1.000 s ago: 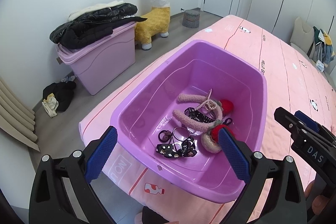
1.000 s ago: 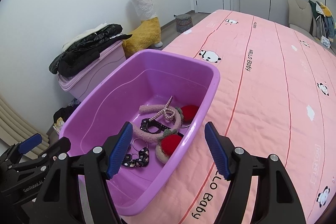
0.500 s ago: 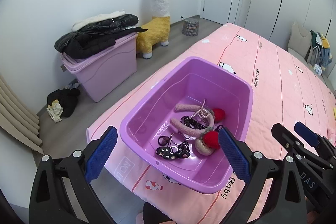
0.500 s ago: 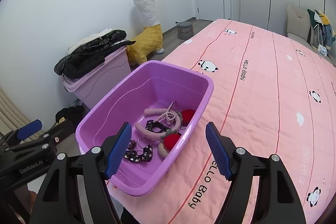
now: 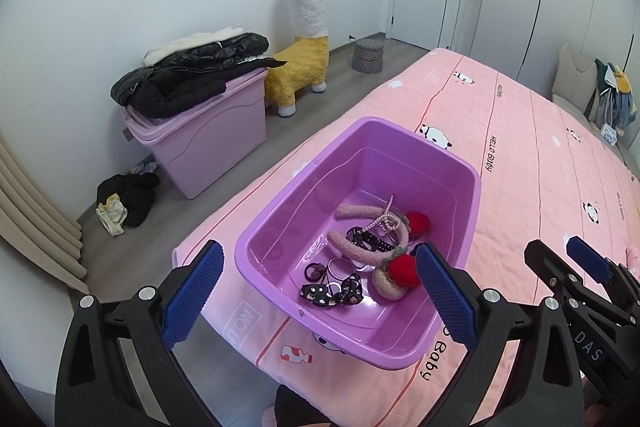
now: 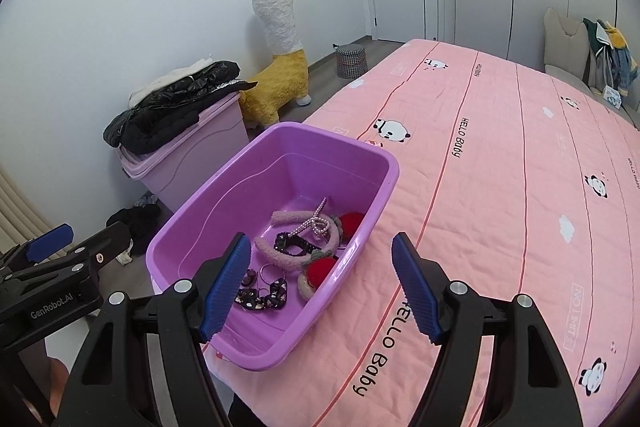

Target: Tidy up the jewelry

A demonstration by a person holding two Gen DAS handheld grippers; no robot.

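Purple rectangular plastic tub (image 5: 460,169) (image 6: 192,223) sits on the pink quilted bedspread with panda prints (image 5: 532,155) (image 6: 500,187), at the bed's near corner beside the floor-side edge. Jewelry lies loose on the tub floor toward its bed-side wall: fuzzy pink headband (image 5: 352,247) (image 6: 288,215), pearl bead strand (image 5: 384,217) (image 6: 318,221) draped over it, two red pompoms (image 5: 405,269) (image 6: 322,268), black studded strap (image 5: 370,241) (image 6: 292,245), metal rings (image 5: 338,265) (image 6: 267,271), black polka-dot fabric piece (image 5: 332,293) (image 6: 260,299)

Left gripper (image 5: 316,295) (image 6: 48,247) held above the tub's near end, jaws spread wide, nothing between the blue pads. Right gripper (image 6: 320,283) (image 5: 588,263) over the tub's bed-side rim, jaws likewise wide apart and empty

Off the bed: lilac lidded storage bin (image 5: 208,131) (image 6: 188,155) under a black puffer jacket (image 5: 188,75) (image 6: 168,111), yellow plush alpaca (image 5: 304,59) (image 6: 280,75) on the grey floor
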